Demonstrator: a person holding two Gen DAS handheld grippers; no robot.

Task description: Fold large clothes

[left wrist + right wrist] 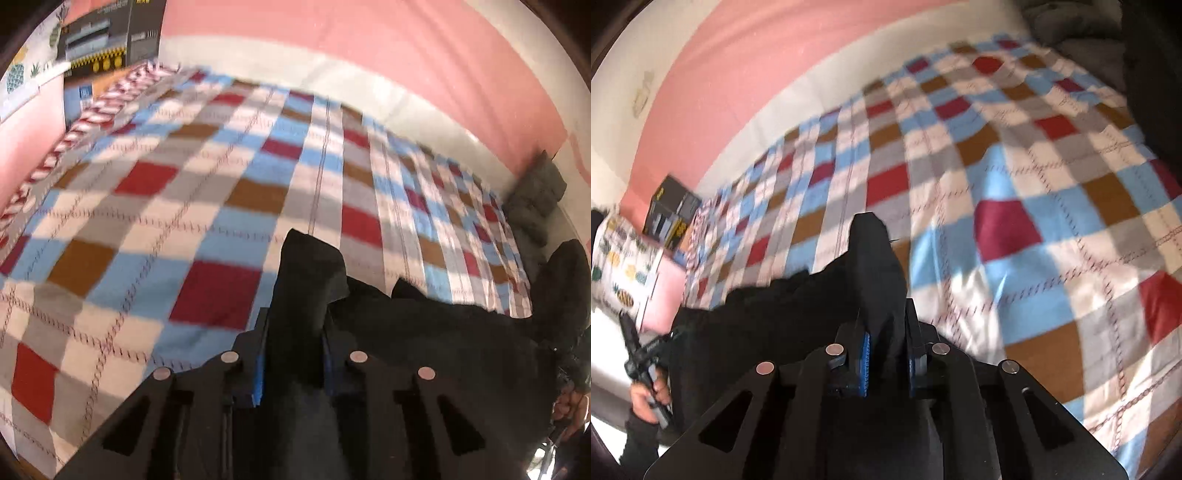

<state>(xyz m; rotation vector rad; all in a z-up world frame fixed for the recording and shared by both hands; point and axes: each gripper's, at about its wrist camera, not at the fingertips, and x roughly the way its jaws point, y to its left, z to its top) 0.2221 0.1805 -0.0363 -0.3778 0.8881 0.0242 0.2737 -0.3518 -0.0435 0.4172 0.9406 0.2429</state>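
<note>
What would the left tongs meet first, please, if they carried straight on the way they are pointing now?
Probably the checked blanket on the bed. The left tongs are shut on a bunch of black garment, which sticks out ahead of them; beyond it nothing else shows in their line, though blur leaves depth uncertain.

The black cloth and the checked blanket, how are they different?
The black cloth is one plain dark colour; the checked blanket has red, blue, brown, grey and white squares. The cloth is bunched and pinched up by the left gripper and the right gripper; the blanket lies spread flat over the bed. The blanket is far bigger. Both are soft fabric.
</note>
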